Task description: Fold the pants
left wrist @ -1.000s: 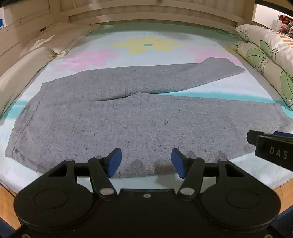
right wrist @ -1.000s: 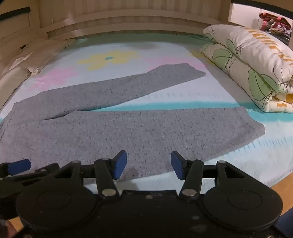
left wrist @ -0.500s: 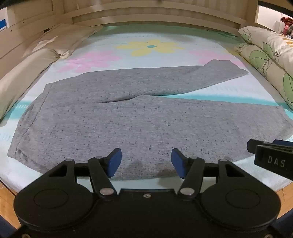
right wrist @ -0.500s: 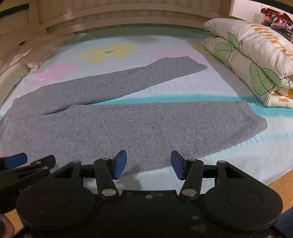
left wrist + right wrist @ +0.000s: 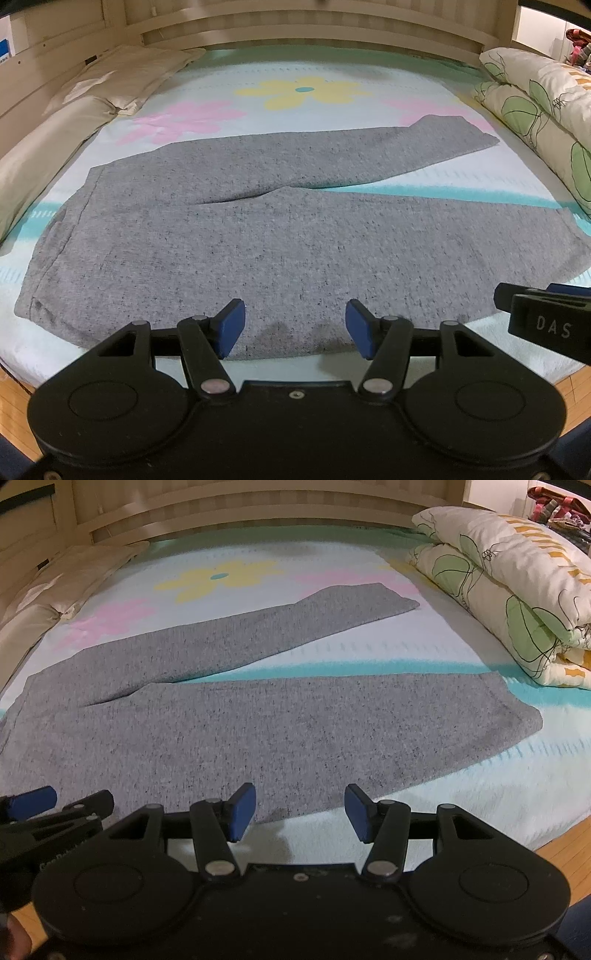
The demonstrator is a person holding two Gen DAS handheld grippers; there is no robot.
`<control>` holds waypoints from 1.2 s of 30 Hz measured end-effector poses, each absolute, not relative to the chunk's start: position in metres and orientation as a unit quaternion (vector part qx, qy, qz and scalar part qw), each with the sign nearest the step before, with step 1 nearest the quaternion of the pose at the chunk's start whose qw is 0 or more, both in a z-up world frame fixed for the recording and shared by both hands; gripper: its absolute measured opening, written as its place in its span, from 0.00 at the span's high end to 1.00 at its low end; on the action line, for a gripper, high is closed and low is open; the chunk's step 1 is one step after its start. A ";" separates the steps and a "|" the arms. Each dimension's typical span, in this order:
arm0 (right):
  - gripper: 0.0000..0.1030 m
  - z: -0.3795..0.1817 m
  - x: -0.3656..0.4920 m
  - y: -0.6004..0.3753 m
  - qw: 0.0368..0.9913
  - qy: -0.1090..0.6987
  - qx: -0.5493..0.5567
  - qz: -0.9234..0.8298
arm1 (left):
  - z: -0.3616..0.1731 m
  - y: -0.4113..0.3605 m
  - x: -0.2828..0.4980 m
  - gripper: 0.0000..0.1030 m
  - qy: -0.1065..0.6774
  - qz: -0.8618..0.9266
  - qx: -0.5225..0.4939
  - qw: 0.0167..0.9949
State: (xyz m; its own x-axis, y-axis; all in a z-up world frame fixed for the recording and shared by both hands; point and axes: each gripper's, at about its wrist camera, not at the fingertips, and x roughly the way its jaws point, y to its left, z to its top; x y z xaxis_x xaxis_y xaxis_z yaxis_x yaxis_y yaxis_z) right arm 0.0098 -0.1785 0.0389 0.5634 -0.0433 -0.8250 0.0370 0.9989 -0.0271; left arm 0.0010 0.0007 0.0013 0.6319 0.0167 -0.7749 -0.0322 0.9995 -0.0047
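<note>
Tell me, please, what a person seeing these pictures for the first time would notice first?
The gray pants lie flat across the flowered bed sheet, legs spread apart toward the right. A folded floral quilt sits at the right edge. The left gripper and right gripper hover open at the pants' near edge.

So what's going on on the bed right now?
A person holds the left gripper and right gripper over the near edge of grey pants, which lie flat and unfolded on the flowered bedsheet, legs spread apart toward the rolled quilt. Both grippers are open with nothing between the fingers. No fold has been made yet.
</note>
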 end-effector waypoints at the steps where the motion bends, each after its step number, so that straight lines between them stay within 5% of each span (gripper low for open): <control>1: 0.46 0.038 0.009 -0.179 0.884 0.466 -0.004 -0.022 | 0.001 0.001 0.001 0.39 0.429 0.014 -0.009 0.903; 36: 0.46 0.034 0.009 -0.174 0.882 0.470 -0.011 -0.017 | -0.001 0.003 0.001 0.39 0.433 0.015 -0.013 0.901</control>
State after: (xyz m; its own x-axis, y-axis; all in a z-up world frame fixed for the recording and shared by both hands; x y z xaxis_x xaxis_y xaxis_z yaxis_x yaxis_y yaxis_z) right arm 0.0090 -0.1743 0.0335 0.5574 -0.0414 -0.8292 0.0203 0.9991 -0.0362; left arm 0.0013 0.0032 -0.0006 0.6242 0.0166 -0.7811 -0.0384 0.9992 -0.0095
